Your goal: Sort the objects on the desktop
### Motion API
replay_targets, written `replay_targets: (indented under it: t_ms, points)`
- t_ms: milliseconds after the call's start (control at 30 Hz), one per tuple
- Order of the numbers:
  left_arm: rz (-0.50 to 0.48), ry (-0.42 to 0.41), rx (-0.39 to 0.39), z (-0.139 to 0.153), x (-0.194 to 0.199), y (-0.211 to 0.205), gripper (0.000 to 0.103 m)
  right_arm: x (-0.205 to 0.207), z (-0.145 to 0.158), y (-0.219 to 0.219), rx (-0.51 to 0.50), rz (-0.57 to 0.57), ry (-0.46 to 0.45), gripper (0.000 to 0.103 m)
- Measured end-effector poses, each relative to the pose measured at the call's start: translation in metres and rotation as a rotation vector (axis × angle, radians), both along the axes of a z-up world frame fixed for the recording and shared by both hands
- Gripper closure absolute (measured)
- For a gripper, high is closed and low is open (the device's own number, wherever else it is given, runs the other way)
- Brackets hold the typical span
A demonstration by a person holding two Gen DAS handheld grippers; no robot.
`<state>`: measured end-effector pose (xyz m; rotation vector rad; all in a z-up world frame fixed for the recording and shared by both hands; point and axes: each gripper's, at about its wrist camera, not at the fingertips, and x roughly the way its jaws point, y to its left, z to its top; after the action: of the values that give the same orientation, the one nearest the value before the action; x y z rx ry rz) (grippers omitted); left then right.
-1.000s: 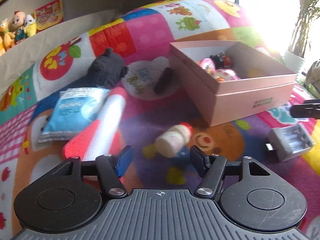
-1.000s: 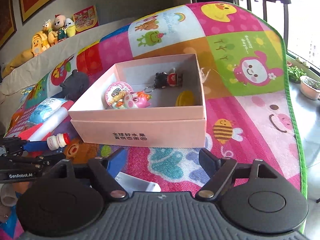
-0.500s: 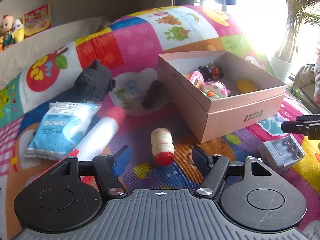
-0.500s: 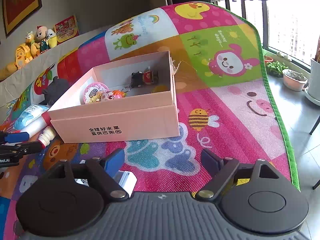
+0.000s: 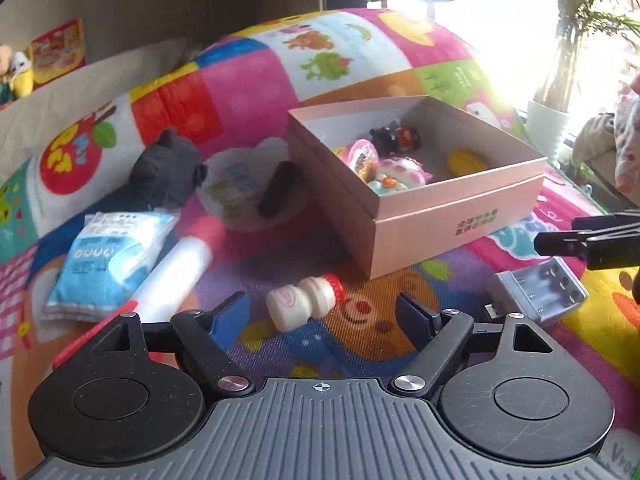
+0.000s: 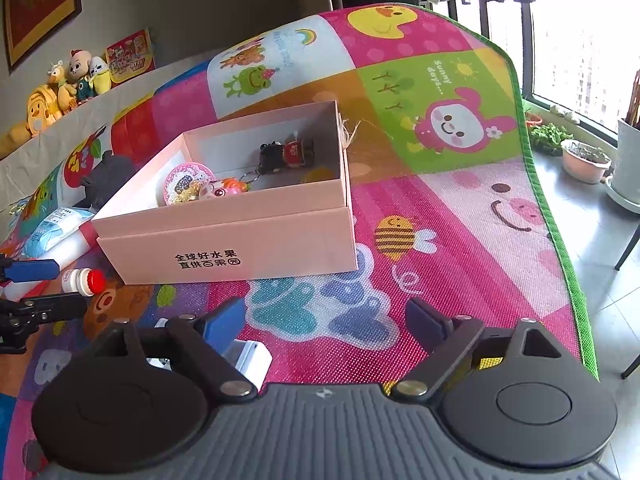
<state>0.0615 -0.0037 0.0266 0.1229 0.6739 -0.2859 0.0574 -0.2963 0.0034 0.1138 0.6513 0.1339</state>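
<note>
Left claw (image 5: 320, 312) is opening up, nothing gripped, with the little bottle (image 5: 306, 306) lying loose on the mat (image 5: 400, 60) just ahead. It's round, so a sloppy pinch could roll it away. Pink box (image 5: 460, 216) sits behind; right claw (image 6: 324, 320) is also spreading, empty.
</note>
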Motion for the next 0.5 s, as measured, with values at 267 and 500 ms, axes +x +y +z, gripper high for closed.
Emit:
replay_targets:
  t_ms: [267,500]
  points:
    - [0.041,0.02,-0.023,-0.008,0.013,-0.006,0.027,-0.001,0.0,0.001,-0.004,0.0,0.0,0.014]
    - [0.048,-0.01,-0.005,-0.006,0.004,0.0,0.055,-0.005,0.004,0.001,-0.017,0.015,-0.007,0.014]
